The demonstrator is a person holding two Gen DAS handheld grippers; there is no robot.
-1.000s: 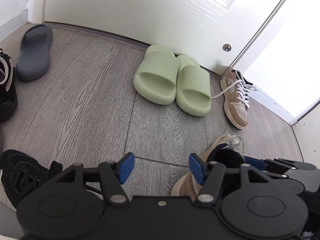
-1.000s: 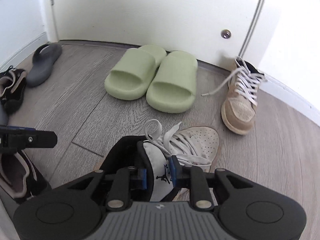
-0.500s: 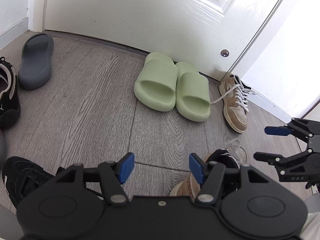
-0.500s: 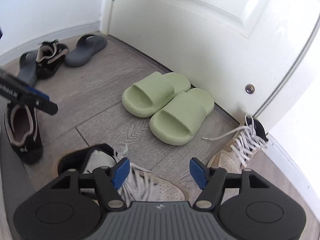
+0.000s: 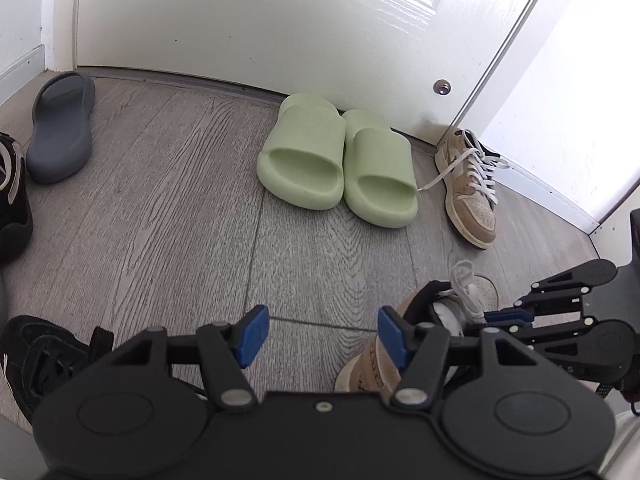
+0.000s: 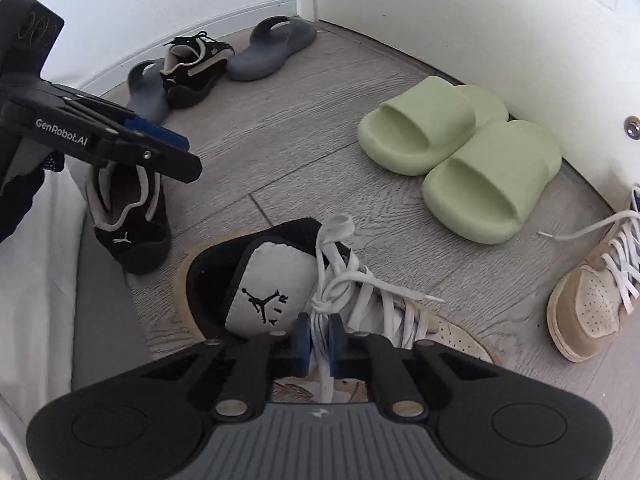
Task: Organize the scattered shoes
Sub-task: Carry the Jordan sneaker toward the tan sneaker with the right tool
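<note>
The right gripper (image 6: 319, 340) pinches the white laces (image 6: 320, 322) of the tan sneaker (image 6: 280, 292) on the floor (image 6: 304, 152). The left gripper (image 5: 320, 334) stands spread, holding nothing, left of this sneaker. Beyond it, 2 green slippers (image 5: 340, 164) lie against the door (image 5: 256, 20), the second tan sneaker (image 5: 468, 188) beside them.

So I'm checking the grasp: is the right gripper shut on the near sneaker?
Shut. The right gripper has its blue pads pinched on the white laces of the near sneaker.
</note>
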